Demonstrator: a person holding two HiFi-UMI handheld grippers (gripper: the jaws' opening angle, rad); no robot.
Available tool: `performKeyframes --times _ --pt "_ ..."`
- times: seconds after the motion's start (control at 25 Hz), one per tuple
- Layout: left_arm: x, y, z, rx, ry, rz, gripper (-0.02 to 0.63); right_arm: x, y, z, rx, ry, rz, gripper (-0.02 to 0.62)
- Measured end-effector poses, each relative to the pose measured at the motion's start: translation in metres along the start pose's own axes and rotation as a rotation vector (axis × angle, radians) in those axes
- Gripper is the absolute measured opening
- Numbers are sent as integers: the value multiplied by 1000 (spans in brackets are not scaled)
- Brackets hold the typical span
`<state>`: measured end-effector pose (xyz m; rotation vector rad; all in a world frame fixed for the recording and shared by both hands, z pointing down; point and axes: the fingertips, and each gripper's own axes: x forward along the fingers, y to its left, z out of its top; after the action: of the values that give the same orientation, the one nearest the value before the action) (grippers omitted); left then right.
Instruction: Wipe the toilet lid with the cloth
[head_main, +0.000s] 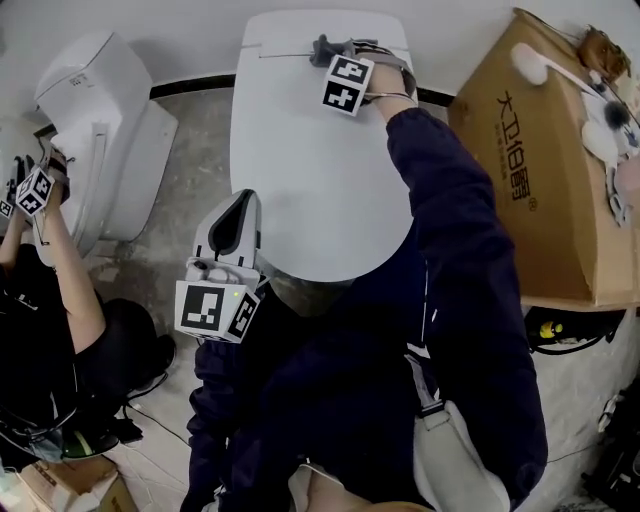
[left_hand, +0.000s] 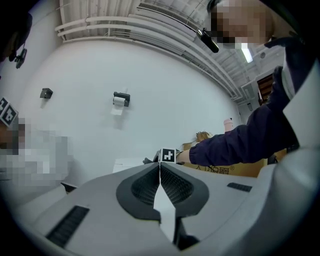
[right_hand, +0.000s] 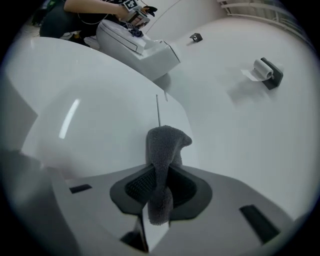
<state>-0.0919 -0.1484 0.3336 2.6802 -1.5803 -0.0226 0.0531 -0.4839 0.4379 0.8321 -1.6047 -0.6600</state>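
In the head view the white toilet lid (head_main: 320, 170) lies shut, its long axis running from the person's body away to the hinge end by the wall. The right gripper (head_main: 324, 47) is at that far hinge end of the lid, and the dark grey cloth (head_main: 321, 46) shows at its tip, on or just over the surface. The left gripper (head_main: 243, 205) hangs at the lid's near-left edge, over its rim. In the left gripper view the jaws are pressed together with nothing between them, pointing across the lid toward the wall. In the right gripper view the jaws are clamped on the cloth, which runs as a narrow strip along the jaws' length, with its free tuft bunched beyond the tips and pointing at the lid's rear seam. The wipe looks to be at its far end. Doing it well probably means laying the tuft flatter on the lid, keeping the clamp firm, and drawing lengthwise strokes toward the near edge, each overlapping the last.
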Motion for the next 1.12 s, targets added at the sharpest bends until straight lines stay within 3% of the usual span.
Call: performKeyframes --times 0.12,0.32,0.84,1.12 --pt "-7 7 -3 -4 4 16 17 8 -1 3 22 20 18 77" --pt "-5 12 -5 -21 -2 9 17 -21 25 6 12 40 147 77" --pt "10 17 10 -36 -65 -57 17 -190 167 2 -72 49 299 77" --pt "20 6 22 -22 -79 -103 17 -270 233 3 -94 22 428 78"
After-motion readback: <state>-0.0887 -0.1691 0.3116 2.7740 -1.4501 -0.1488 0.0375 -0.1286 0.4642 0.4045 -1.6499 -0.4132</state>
